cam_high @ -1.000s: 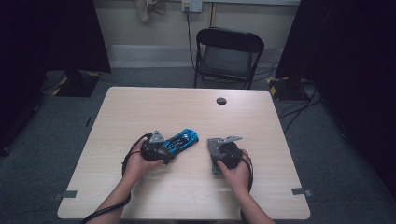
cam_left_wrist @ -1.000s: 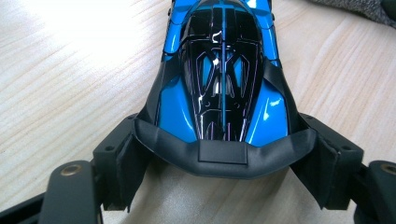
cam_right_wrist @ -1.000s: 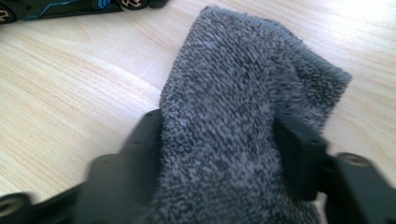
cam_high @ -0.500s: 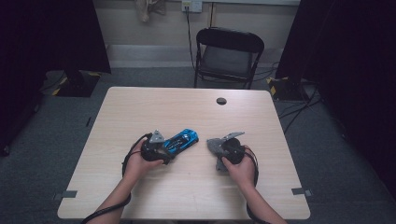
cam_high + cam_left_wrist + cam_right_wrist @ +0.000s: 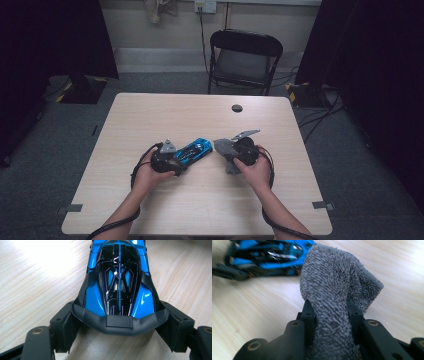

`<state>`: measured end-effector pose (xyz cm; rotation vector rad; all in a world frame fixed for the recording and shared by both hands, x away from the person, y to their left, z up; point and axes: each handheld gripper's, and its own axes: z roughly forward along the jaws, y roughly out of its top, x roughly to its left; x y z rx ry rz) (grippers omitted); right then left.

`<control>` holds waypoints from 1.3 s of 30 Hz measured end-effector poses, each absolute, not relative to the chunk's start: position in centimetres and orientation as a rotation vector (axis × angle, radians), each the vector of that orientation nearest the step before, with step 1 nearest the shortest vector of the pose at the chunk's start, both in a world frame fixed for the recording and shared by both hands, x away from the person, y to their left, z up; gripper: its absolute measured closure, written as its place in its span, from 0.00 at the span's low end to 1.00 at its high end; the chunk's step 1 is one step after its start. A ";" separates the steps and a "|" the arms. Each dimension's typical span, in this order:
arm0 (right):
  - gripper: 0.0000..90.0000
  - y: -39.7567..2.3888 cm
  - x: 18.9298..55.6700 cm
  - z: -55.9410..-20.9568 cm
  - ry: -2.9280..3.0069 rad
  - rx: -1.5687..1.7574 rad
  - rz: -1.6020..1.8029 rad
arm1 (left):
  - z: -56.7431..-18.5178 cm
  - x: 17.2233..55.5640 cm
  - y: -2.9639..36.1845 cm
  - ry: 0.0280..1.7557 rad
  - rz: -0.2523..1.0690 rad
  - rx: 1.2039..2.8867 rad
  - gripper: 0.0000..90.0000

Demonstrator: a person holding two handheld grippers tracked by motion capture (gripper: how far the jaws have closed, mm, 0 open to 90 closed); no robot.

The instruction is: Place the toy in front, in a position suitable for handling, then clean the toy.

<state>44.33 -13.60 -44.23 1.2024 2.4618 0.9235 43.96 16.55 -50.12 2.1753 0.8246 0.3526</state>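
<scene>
1. The blue toy car (image 5: 193, 150) rests on the table (image 5: 150, 115), near its middle and somewhat toward the person's edge.
2. The left gripper (image 5: 120, 325) clamps the car's rear end; both jaws press against its sides, nose pointing away.
3. The right gripper (image 5: 331, 312) is closed on a grey terry cloth (image 5: 337, 285), pinched between the jaws.
4. The cloth hangs just beside the car's nose, toward the table's right edge; contact cannot be determined.

You've got a light wood table (image 5: 150, 120) on grey carpet (image 5: 60, 140). Black folding chair (image 5: 244, 60) behind it, dark curtains (image 5: 50, 40) either side, pale wall (image 5: 150, 30) at back.
</scene>
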 end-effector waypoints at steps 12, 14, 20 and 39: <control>0.74 -9.6 46.0 -42.2 2.502 1.129 1.022 | -50.1 44.0 16.6 0.822 0.353 2.175 0.27; 0.74 -9.1 46.2 -42.1 2.511 1.123 1.036 | -50.1 44.0 16.6 0.822 0.353 2.175 0.27; 0.74 -7.8 46.4 -41.9 2.534 1.098 1.062 | -50.1 44.0 16.5 0.823 0.352 2.175 0.27; 0.74 -3.0 46.5 -42.5 2.614 0.989 1.128 | -50.1 43.9 16.5 0.825 0.358 2.169 0.27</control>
